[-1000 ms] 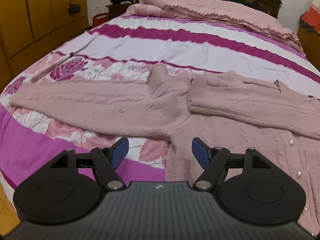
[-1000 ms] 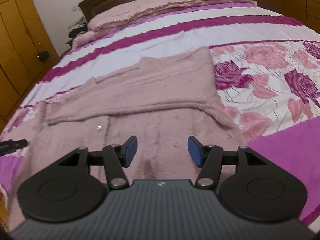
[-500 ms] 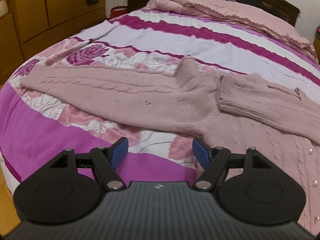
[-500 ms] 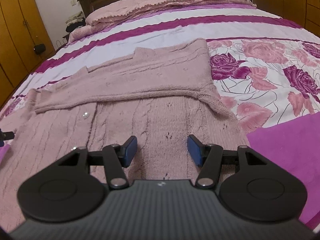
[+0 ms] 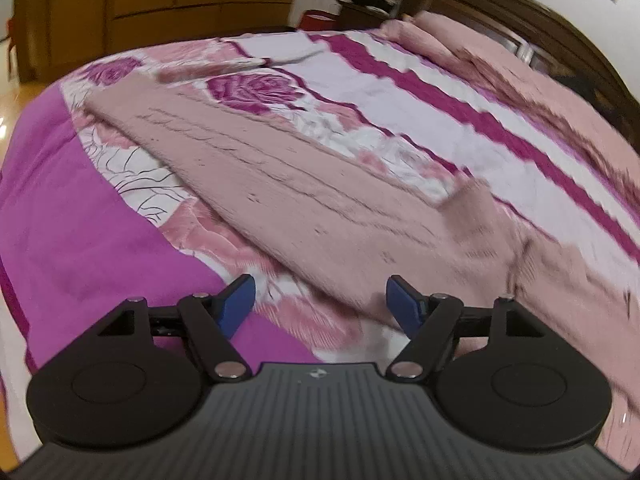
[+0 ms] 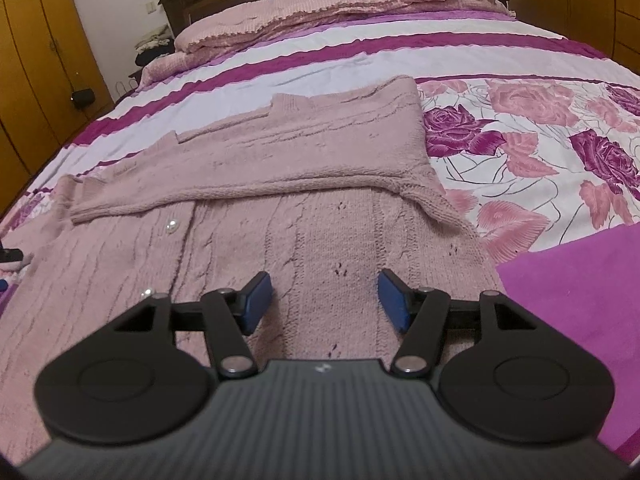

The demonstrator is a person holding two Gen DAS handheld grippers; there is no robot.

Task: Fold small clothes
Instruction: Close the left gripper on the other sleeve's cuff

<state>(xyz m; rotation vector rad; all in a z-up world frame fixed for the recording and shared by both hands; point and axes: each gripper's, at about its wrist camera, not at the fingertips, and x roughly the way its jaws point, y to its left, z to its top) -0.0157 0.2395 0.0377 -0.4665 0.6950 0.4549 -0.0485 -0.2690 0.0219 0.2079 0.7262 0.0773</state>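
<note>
Risk: unfolded sleeve [image 5: 304,184] ahead of left hand-held gripper [image 5: 320,300] may bunch | both hand-held grippers wide, empty | right hand-held gripper [image 6: 320,300] over cardigan [image 6: 320,240], jaws just opening

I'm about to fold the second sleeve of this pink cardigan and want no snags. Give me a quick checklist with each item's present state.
1. Left claw open and empty: ok.
2. Right claw open, nothing pinched; its jaws have just been opening: ok.
3. One sleeve already folded flat across the cardigan: ok.
4. Other sleeve spread out on the bedspread, not yet folded: ok.
5. Left claw touching that sleeve: cannot tell, picture blurred.
6. Pearl buttons clear of the right claw: ok.
</note>
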